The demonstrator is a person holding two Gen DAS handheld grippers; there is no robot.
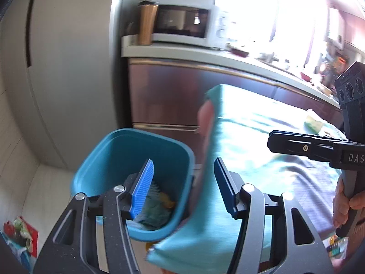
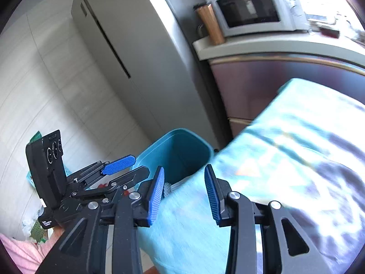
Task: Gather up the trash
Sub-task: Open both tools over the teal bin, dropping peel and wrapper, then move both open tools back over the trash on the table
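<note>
A blue trash bin (image 1: 109,150) stands on the floor beside the table; crumpled trash (image 1: 157,205) lies in its bottom. It also shows in the right wrist view (image 2: 180,150). My left gripper (image 1: 182,182) is open and empty, hovering over the bin's right rim and the table corner. My right gripper (image 2: 183,189) is open and empty above the edge of the teal tablecloth (image 2: 285,159), just right of the bin. The left gripper (image 2: 118,162) shows in the right wrist view, over the bin's left side. The right gripper's body (image 1: 319,146) shows at the right of the left wrist view.
The teal tablecloth (image 1: 251,137) covers the table. A grey fridge (image 2: 127,52) stands at the left, a counter (image 2: 273,45) with a microwave (image 2: 251,9) behind. Packets (image 1: 20,230) lie on the floor at the left. A small green thing (image 1: 314,121) lies at the table's far side.
</note>
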